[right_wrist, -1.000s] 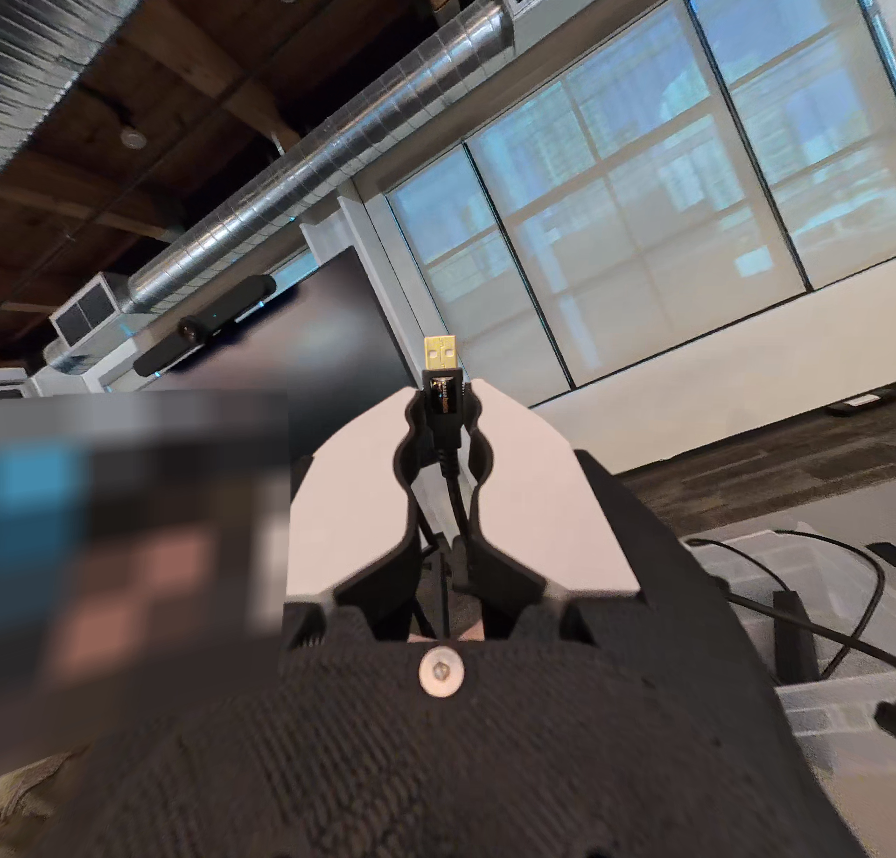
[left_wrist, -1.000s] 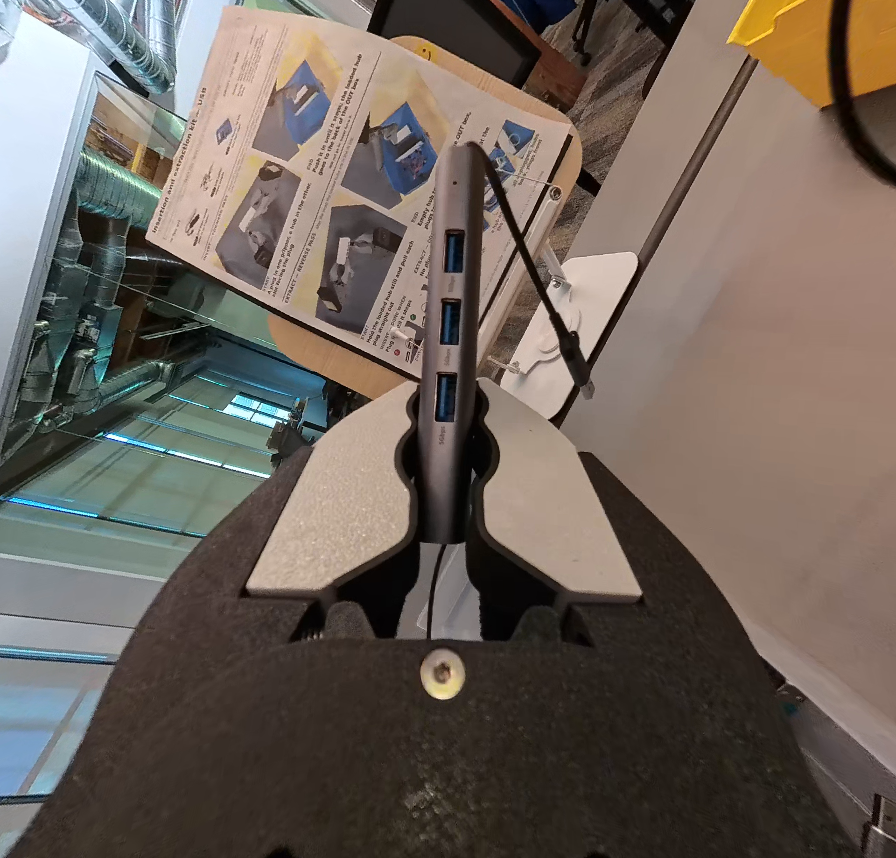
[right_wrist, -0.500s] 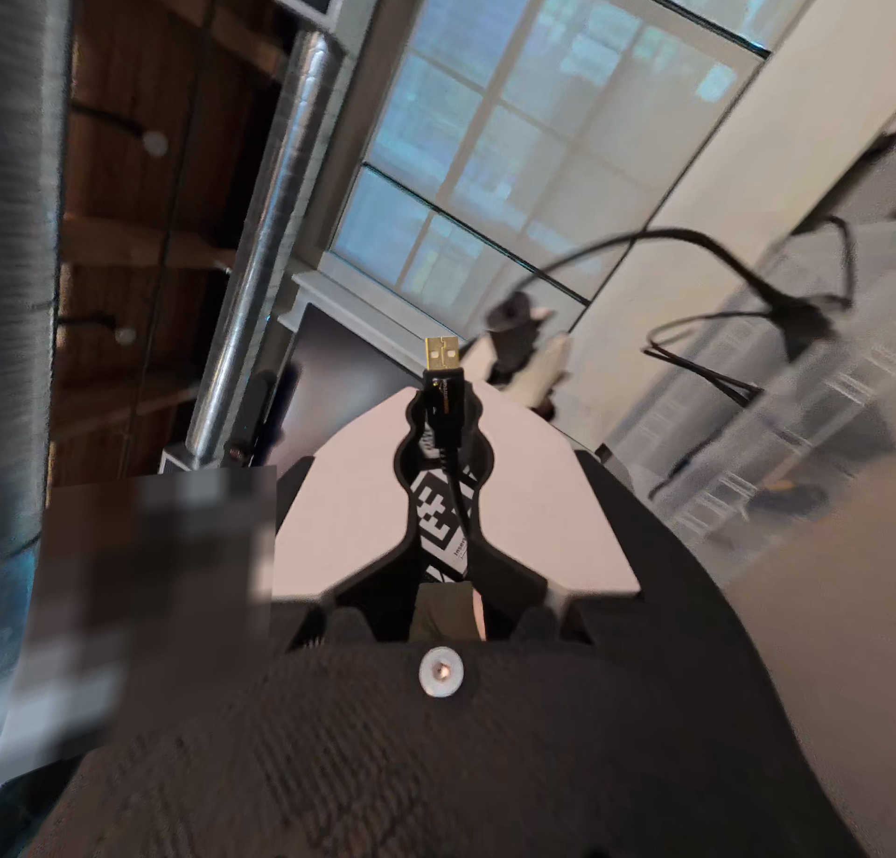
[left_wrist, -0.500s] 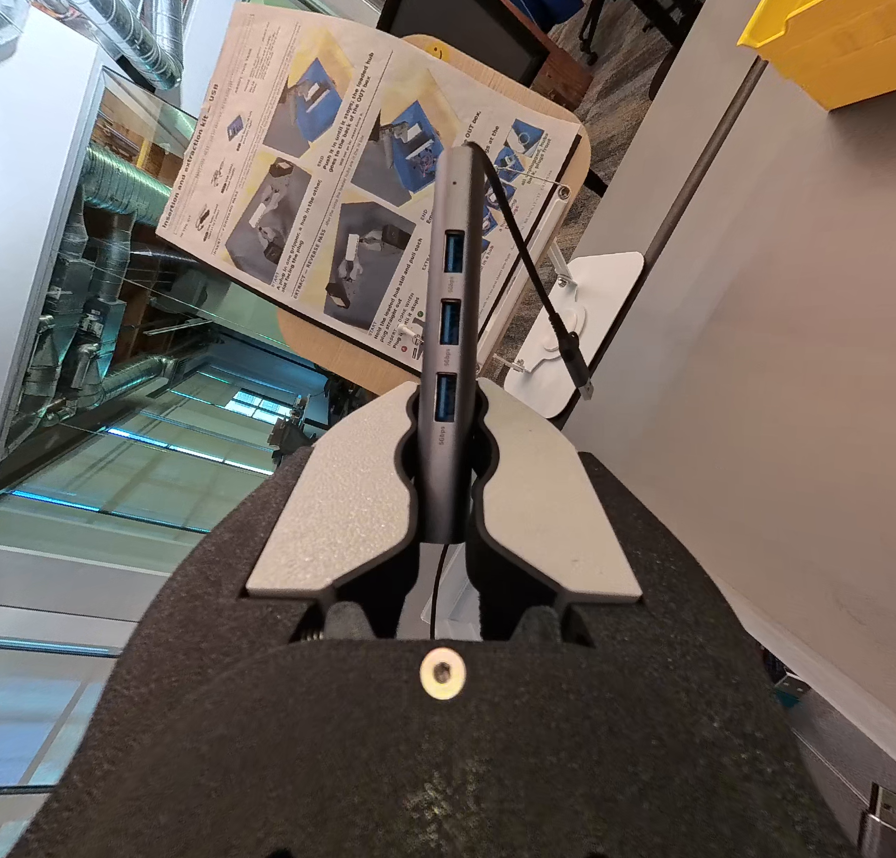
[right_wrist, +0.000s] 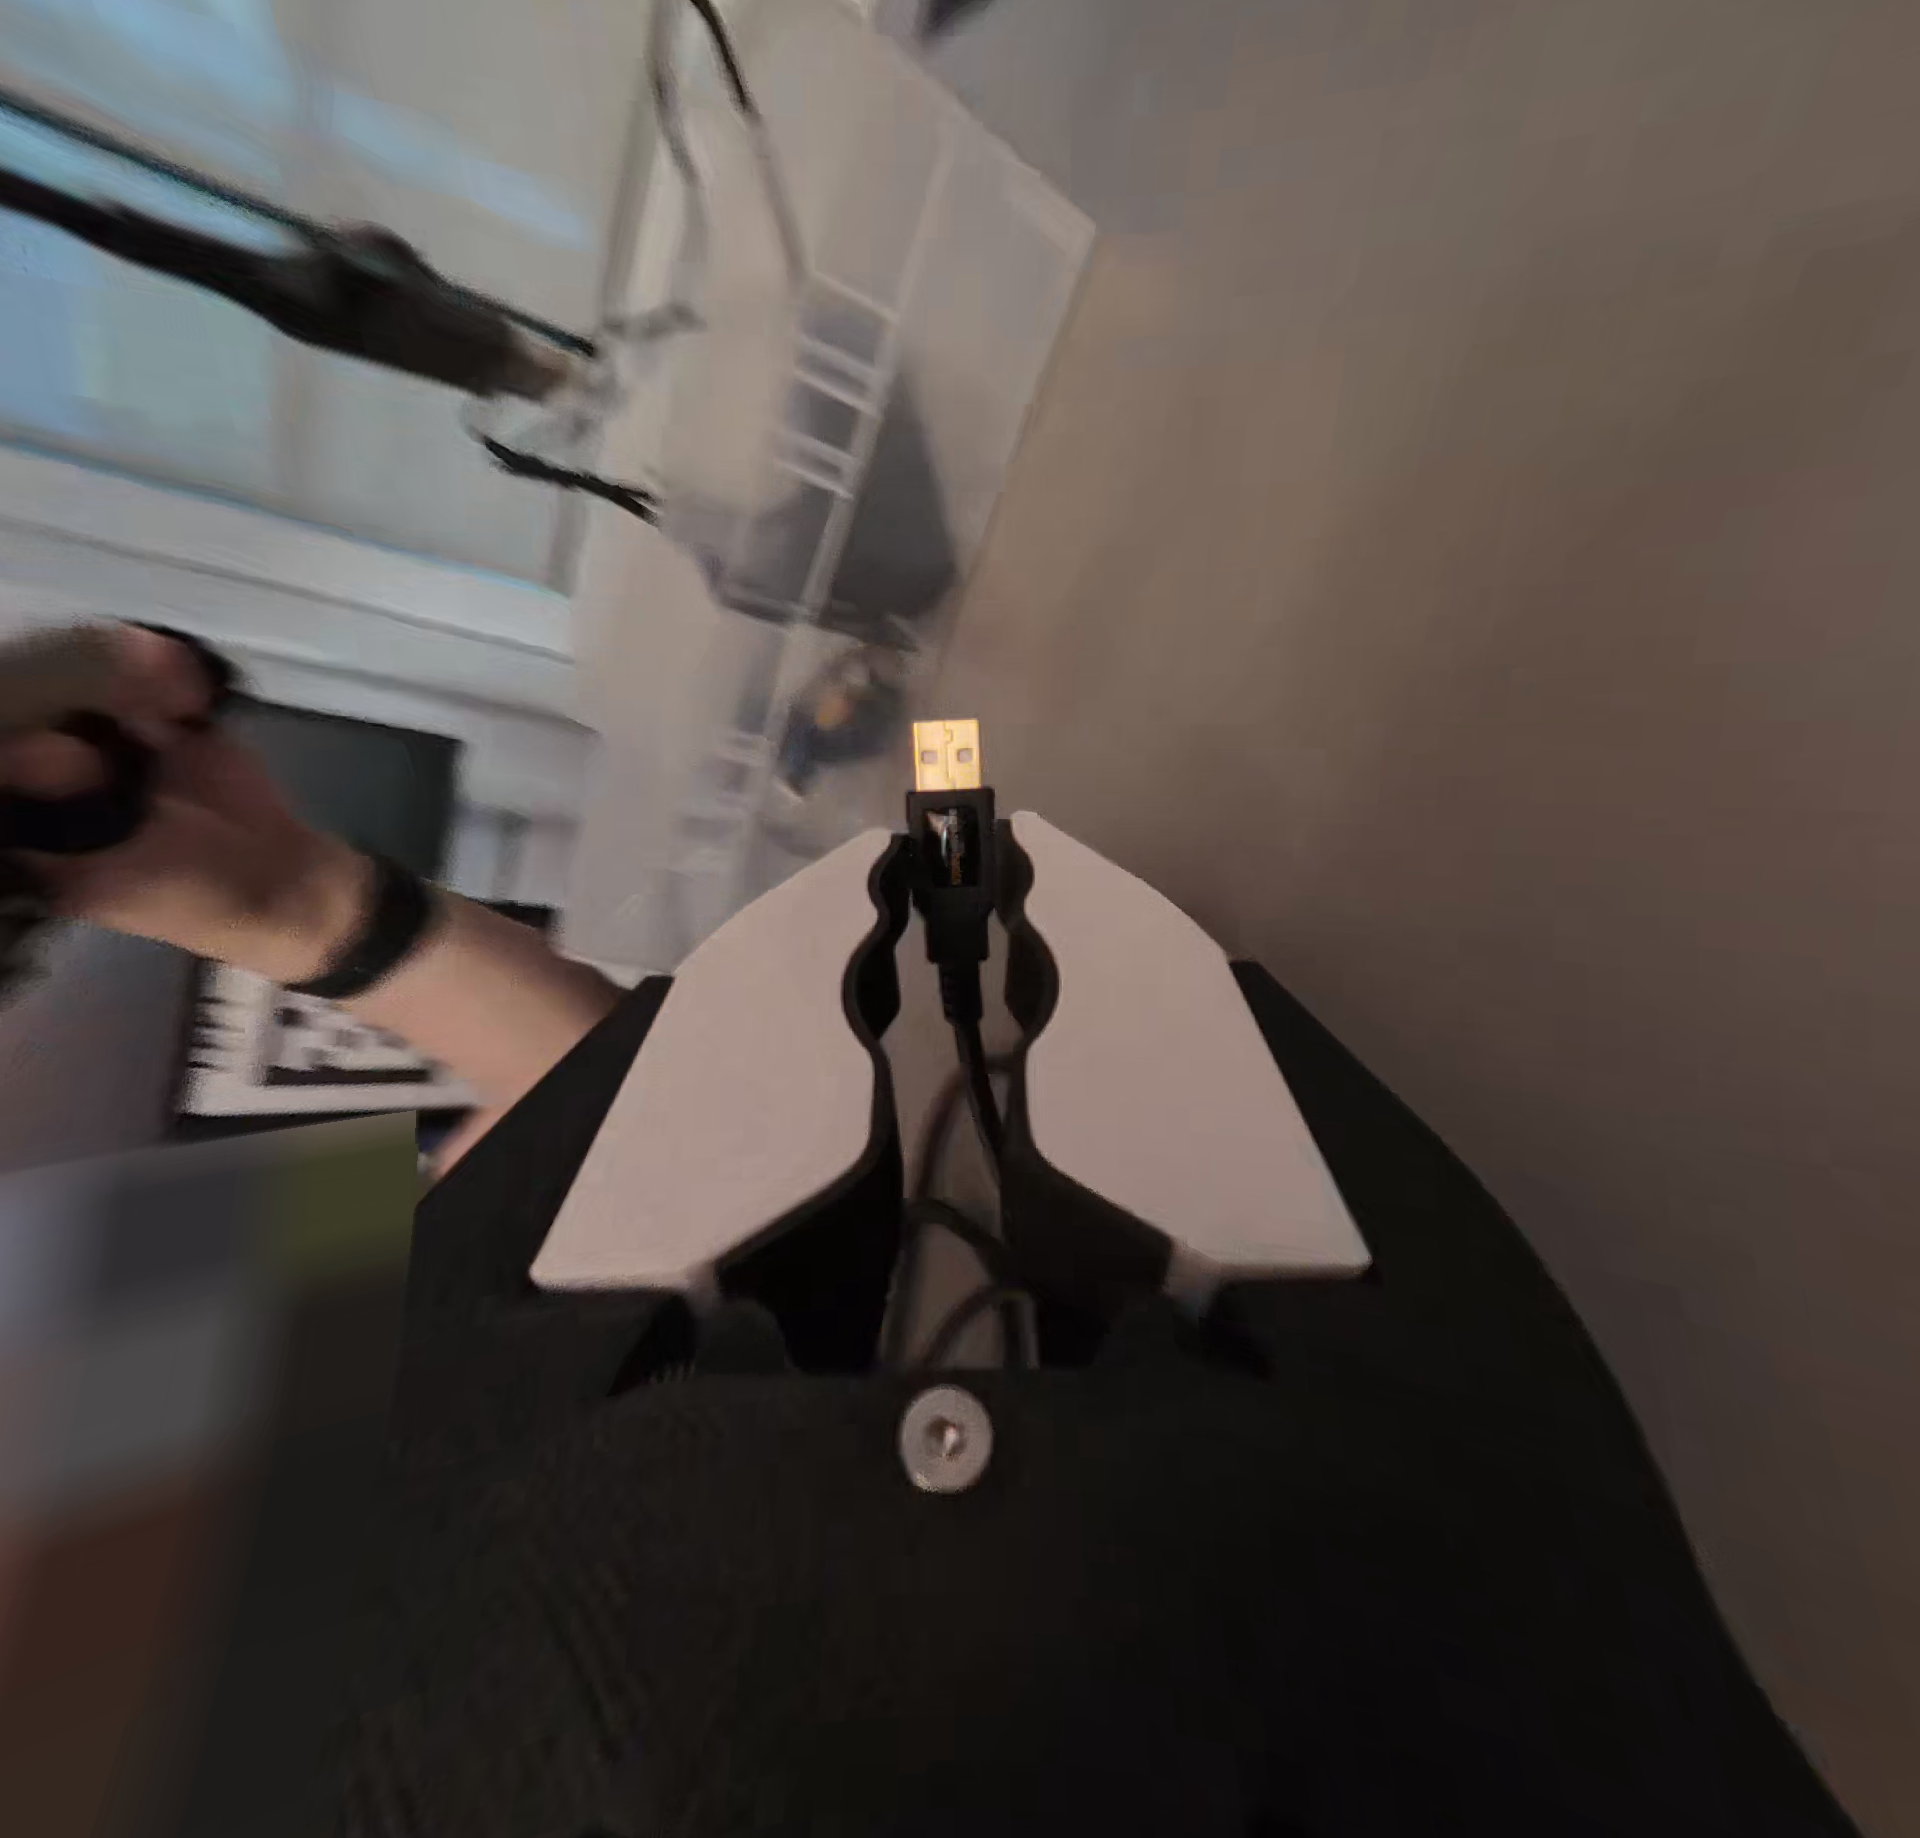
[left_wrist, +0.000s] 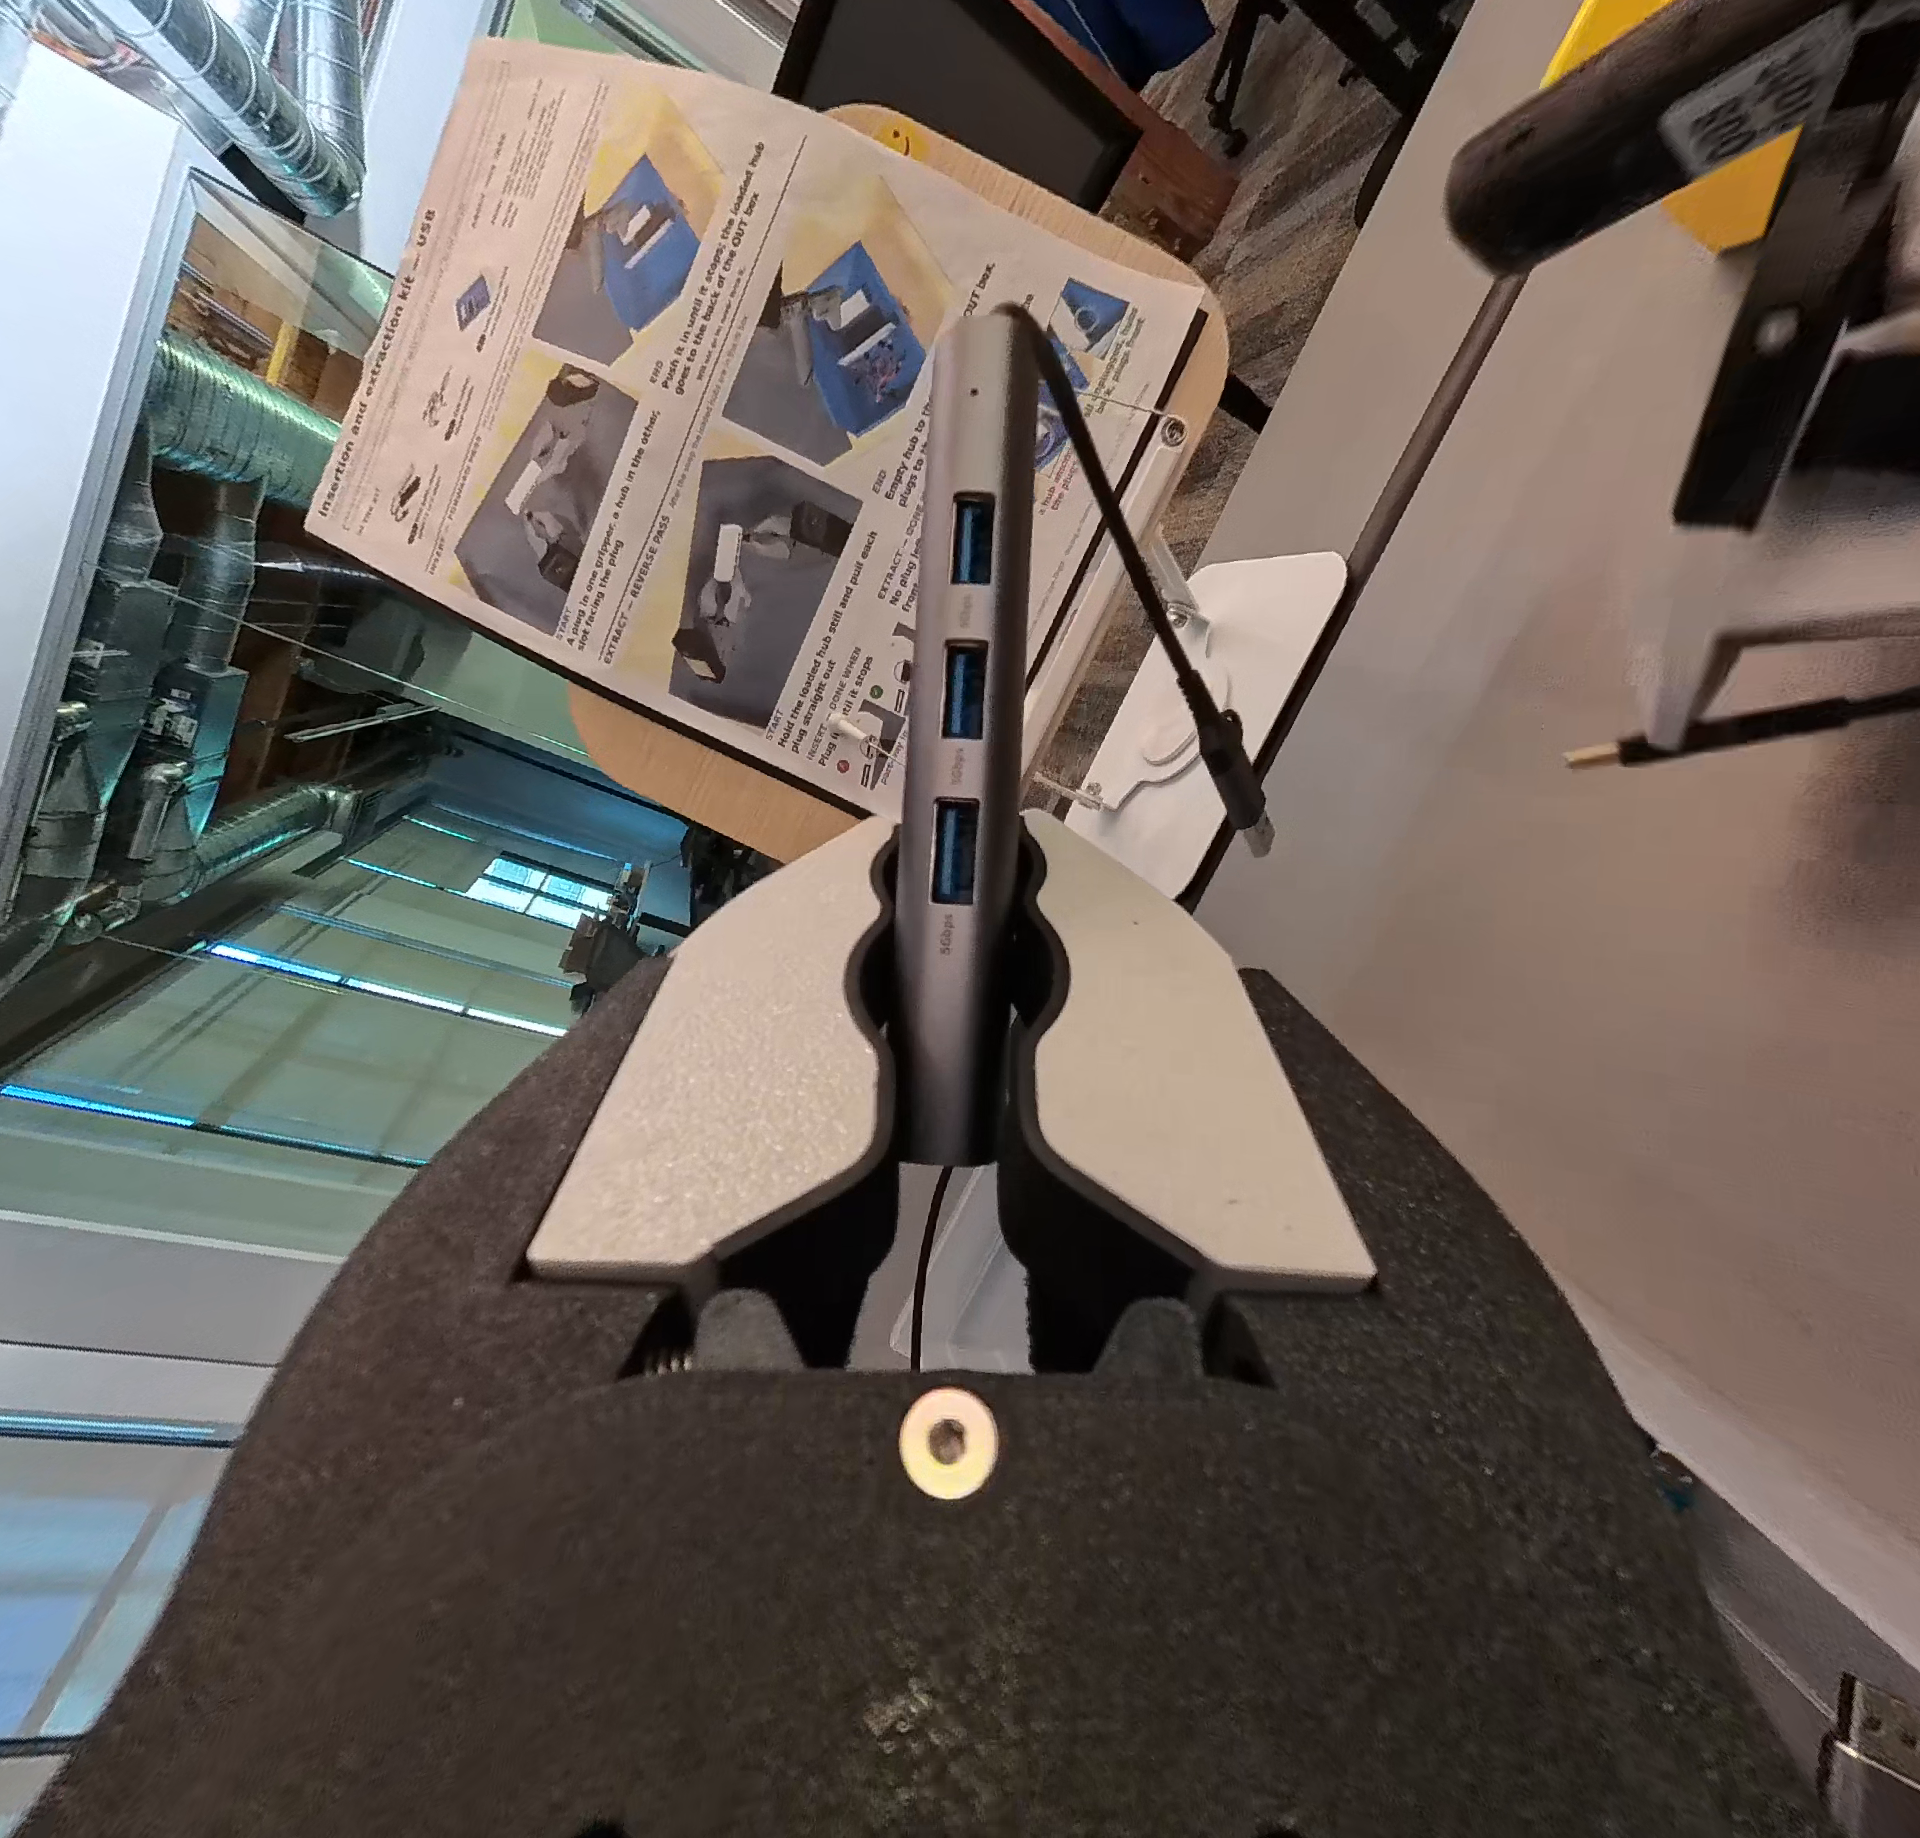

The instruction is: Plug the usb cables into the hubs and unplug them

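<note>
1. Grey tabletop (left_wrist: 1558, 957) fills the right half of the left wrist view, turned on its side; an instruction sheet (left_wrist: 665, 438) on a board stands at 11 o'clock and a yellow bin (left_wrist: 1662, 53) at 1 o'clock. The right wrist view is heavily motion-blurred.
2. Left gripper (left_wrist: 958, 853): jaws closed onto the lower body of the grey hub (left_wrist: 961, 749), which is held on end. Three blue ports are seen facing the camera, the lowest one level with the fingertips. The hub's own pigtail cable (left_wrist: 1153, 593) hangs off its top toward 3 o'clock.
3. Right gripper (right_wrist: 948, 832): jaws clamped on the black shell of the USB plug (right_wrist: 948, 780), gold tongue exposed beyond the tips. In the left wrist view the same plug (left_wrist: 1600, 751) is seen at 3 o'clock, well apart from the hub, tip aimed toward it.
4. Step judged: approach before insertion; nothing is plugged in yet.
5. Advice: the upper or middle port should be chosen, since the lowest is crowded by the fingers. The plug should be squared to the port face and its tongue orientation checked, then pushed straight while the hub is held rigid.
6. Risk: skewed entry could twist the hub in its grip.
</note>
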`<control>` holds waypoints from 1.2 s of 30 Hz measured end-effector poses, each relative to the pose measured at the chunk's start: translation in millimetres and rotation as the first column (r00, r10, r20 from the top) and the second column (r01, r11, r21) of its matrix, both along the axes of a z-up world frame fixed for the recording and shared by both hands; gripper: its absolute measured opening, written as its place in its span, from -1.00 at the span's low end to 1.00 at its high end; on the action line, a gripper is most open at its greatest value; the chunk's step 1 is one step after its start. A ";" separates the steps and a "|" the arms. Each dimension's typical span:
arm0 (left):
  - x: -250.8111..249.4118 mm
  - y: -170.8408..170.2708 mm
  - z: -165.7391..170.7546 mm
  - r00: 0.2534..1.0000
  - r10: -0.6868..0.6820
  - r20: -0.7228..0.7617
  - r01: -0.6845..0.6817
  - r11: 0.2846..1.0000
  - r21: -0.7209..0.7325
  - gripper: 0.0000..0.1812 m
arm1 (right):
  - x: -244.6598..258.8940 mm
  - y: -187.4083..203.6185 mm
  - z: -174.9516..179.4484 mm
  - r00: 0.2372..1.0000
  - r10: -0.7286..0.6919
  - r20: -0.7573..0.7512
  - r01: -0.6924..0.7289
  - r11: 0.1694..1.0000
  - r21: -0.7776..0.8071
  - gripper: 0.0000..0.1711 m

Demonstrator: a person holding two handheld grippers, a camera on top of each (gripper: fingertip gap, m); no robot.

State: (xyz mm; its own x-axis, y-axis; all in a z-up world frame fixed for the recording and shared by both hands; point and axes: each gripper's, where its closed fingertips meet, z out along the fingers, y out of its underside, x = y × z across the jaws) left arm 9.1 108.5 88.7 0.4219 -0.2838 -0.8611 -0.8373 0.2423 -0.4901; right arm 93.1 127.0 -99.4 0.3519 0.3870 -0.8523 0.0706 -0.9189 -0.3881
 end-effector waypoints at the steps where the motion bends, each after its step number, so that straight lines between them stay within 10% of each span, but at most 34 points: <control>1: 0.8 -0.6 0.2 1.000 -0.003 0.001 0.003 1.000 0.000 -0.82 | 1.0 -2.2 -11.5 0.995 0.037 0.092 -0.040 0.999 0.028 -0.80; 18: 9.2 -1.8 -4.0 1.000 -0.024 -0.010 0.024 1.000 -0.010 -0.82 | 18.9 9.4 -43.0 0.863 -0.044 0.504 -0.165 0.917 0.363 -0.64; 36: 3.1 -0.4 -2.1 1.000 -0.014 0.006 0.014 1.000 -0.014 -0.82 | -10.8 -58.4 -32.0 0.578 -0.197 0.792 -0.724 0.325 0.609 -0.70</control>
State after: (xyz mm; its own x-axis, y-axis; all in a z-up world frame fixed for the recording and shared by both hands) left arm 12.2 108.1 86.6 0.4226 -0.3022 -0.8544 -0.8310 0.2469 -0.4984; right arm 82.3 68.6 -131.4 0.2450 0.8446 0.4760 0.8524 0.0463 -0.5209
